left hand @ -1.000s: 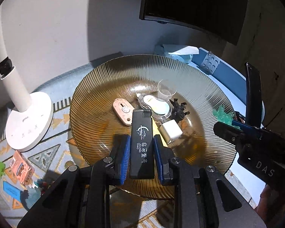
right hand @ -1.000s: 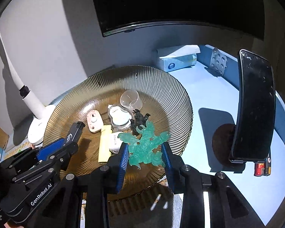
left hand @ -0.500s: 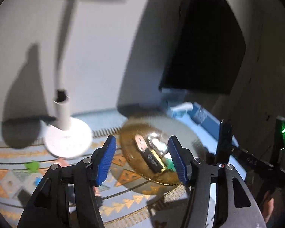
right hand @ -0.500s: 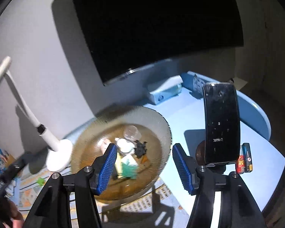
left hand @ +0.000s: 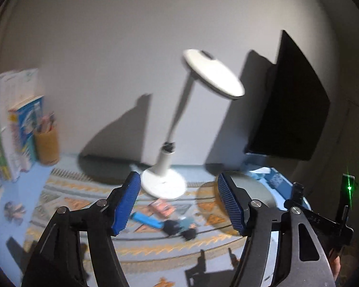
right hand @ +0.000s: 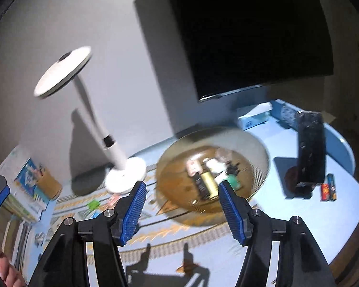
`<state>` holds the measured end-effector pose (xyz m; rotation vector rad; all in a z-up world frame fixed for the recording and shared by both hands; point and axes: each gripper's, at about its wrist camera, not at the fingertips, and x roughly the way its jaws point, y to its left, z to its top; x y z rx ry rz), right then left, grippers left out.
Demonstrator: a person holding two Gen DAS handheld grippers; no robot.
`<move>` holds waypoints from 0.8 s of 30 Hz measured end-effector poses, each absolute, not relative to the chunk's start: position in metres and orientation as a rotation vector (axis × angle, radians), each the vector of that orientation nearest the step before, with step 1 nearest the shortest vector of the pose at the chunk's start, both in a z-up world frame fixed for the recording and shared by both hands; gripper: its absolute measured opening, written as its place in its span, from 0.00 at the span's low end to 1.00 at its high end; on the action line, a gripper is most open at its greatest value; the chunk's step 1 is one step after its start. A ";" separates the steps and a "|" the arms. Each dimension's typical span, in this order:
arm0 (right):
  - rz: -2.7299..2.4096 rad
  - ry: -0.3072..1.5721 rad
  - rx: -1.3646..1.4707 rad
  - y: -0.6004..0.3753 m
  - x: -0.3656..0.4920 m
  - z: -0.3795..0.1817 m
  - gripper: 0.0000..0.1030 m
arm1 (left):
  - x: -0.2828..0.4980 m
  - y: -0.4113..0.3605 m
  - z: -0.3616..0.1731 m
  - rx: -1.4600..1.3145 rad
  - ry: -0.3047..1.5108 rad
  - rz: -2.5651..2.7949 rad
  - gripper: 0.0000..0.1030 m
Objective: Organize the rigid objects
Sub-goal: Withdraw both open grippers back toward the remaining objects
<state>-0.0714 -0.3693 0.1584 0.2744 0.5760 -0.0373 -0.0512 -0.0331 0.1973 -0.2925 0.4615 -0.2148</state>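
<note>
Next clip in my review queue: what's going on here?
A person holds two grippers above a desk, tidying small items into an amber glass dish. Both the left gripper and the right gripper are open and empty. Several things lie in the dish, among them a black lighter and a green toy. A blue lighter and other bits lie on the patterned mat near the lamp.

Both fisheye views are dim and motion-blurred, bowing toward dark vignetted rims; hard gripper shadows fall at six o'clock, and the lamp (left hand: pixel 212 74) throws a wall shadow.
</note>
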 end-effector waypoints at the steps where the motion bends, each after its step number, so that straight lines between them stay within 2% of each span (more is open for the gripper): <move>1: -0.022 0.585 0.268 -0.362 -0.072 0.155 0.59 | -0.055 -0.025 0.192 -0.300 0.475 -0.208 0.64; 4: 0.021 0.626 0.242 -0.337 -0.072 0.130 0.60 | -0.054 -0.010 0.158 -0.303 0.550 -0.136 0.64; 6: 0.029 0.663 0.225 -0.325 -0.069 0.110 0.66 | -0.049 -0.005 0.131 -0.281 0.609 -0.091 0.64; 8: 0.043 0.713 0.203 -0.313 -0.063 0.082 0.67 | -0.044 -0.003 0.102 -0.252 0.672 -0.065 0.64; 14: 0.058 0.836 0.167 -0.297 -0.049 0.015 0.68 | -0.029 -0.014 0.039 -0.187 0.798 -0.083 0.64; 24: 0.040 0.872 0.123 -0.295 -0.042 -0.008 0.69 | -0.024 -0.027 0.003 -0.095 0.844 -0.003 0.64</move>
